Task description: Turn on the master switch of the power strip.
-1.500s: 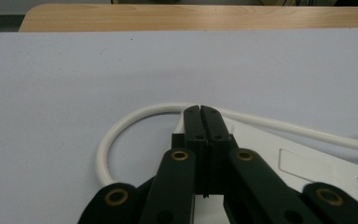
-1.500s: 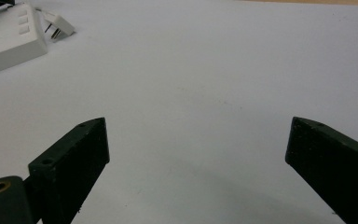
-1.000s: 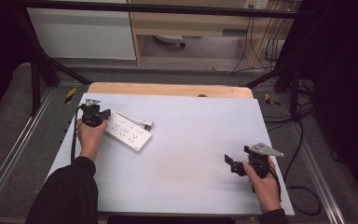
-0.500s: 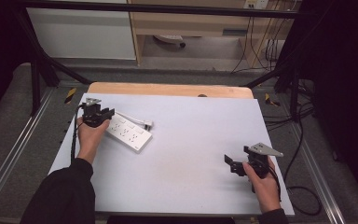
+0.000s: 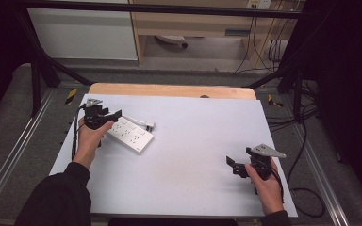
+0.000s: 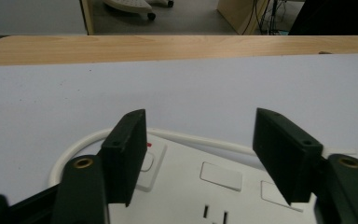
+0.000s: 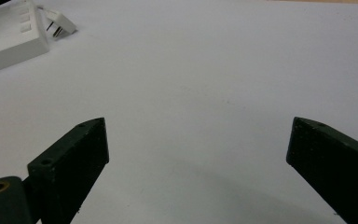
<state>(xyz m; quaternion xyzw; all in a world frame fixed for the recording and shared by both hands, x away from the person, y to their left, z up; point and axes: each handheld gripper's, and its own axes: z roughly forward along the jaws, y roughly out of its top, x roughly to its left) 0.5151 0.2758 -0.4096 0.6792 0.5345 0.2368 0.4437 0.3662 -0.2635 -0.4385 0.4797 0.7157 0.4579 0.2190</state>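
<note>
A white power strip (image 5: 131,135) lies flat at the left of the table, its white cable (image 6: 200,137) curling round its far end to a plug (image 5: 149,125). My left gripper (image 5: 114,115) hovers open just over the strip's near-left end; in the left gripper view the strip (image 6: 214,186) with its switches lies below the spread jaws (image 6: 200,154). Far off at the table's right front, my right gripper (image 5: 232,165) is held open above bare table. In the right gripper view (image 7: 198,154) the strip (image 7: 9,39) and plug (image 7: 60,21) sit at the top left.
The white tabletop (image 5: 202,132) has a wooden strip (image 5: 169,89) along its far edge. Beyond it stand cabinets, a chair base (image 5: 169,42) and dark frame posts; cables (image 5: 306,141) hang off the right side.
My left gripper has edged slightly right, further over the power strip's end. The right gripper has stayed where it was.
</note>
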